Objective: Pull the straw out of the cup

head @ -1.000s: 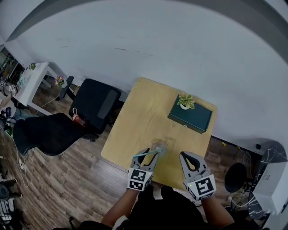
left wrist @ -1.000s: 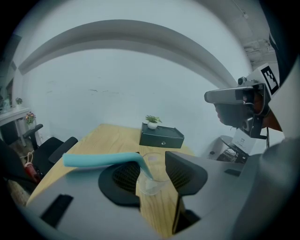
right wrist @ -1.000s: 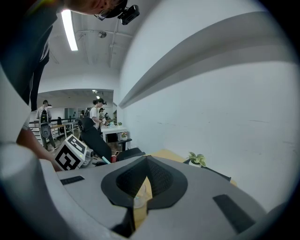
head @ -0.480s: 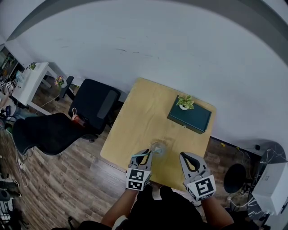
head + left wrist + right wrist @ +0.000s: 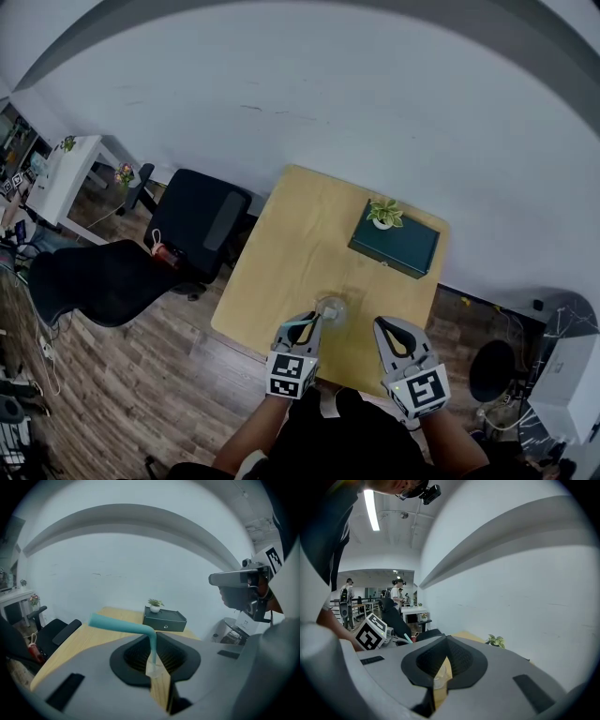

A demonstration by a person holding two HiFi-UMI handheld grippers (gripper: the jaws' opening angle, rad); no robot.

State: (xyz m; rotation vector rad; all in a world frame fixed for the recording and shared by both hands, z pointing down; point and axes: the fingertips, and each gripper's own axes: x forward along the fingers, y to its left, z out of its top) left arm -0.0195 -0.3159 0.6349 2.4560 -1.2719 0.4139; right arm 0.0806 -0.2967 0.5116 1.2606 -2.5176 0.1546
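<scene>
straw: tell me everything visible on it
The straw is teal, smooth plastic by its look, with a bendy elbow. Its lower shaft stands about upright between the left gripper's fingers, which have just been closing and now pinch it below the bend. The upper section juts leftward, roughly level. Its foot runs down into the clear cup on the wooden table. It is not yet pulled out; how deep it sits cannot be seen.

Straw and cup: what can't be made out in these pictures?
Left gripper view: lower end of the straw hidden between the left tongs, which have just been closing on it.
Head view: the cup is too small to show how deep the straw sits.
Right gripper view: only a sliver of the cup shows past the right tongs.
</scene>
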